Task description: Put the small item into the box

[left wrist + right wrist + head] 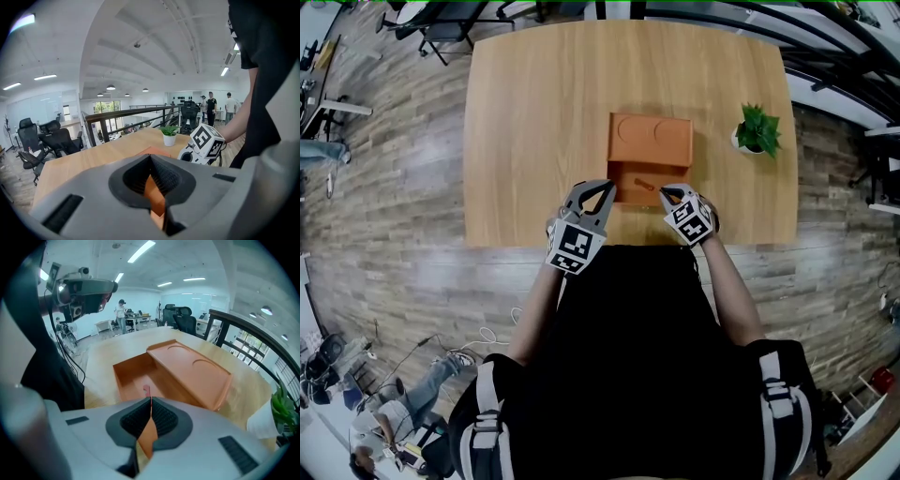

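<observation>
Right gripper [150, 401]: my fingers are pressed together on the small item [146, 390], a thin red-orange piece. One end of it runs down the seam between the pads and the other stands out just beyond the tips. The item hangs over the open compartment of the box [133, 369], toward its near right side. I cannot tell whether its free end touches the box floor.

Left gripper [150, 158]: my fingers are closed against each other with nothing between them. This gripper sits at the near left corner of the box, level with the right gripper and apart from it.

The box is orange and open. Its lid [192, 369] lies on the far side, joined to the compartment along one edge, and shows two round recesses. The box stands on the tabletop [534, 112], about midway across and toward the near edge. A potted plant [757, 129] stands to the far right, well apart from the box.
</observation>
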### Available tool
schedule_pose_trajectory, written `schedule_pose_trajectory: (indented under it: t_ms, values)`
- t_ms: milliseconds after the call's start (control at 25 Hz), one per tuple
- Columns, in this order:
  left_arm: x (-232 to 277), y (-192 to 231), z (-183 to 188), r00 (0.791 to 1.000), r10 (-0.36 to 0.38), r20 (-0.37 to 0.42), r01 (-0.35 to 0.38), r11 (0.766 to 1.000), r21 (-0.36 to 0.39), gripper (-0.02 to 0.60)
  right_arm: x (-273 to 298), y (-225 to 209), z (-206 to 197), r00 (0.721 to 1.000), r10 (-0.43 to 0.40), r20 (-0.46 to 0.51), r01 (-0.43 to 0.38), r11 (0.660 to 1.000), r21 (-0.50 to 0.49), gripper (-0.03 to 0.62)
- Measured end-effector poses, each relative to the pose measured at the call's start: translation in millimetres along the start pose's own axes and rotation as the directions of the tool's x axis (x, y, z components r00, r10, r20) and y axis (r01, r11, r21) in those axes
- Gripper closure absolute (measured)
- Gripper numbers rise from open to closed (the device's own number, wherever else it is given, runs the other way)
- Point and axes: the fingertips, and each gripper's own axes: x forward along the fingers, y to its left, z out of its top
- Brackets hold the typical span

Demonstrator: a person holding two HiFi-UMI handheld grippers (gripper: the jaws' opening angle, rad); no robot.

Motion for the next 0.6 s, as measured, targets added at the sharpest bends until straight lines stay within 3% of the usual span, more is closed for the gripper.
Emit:
schedule_pose_trajectory:
  t_ms: [280, 600]
  values:
    - [-2.0, -1.5, 0.5, 1.000, -0.003, 0.006, 0.003, 1.000, 0.005, 0.560, -32.0, -1.0, 33.0, 0.994, -0.009, 0.105, 0.011, 1.000, -0.022, 0.565]
    - [-3.1, -5.2, 0.5, 1.000, -0.013, 0.009, 0.013, 1.000, 0.005, 0.560, -69.8, 5.5, 86.5, 0.962, -0.009, 0.271, 0.027, 0.998, -0.063, 0.565]
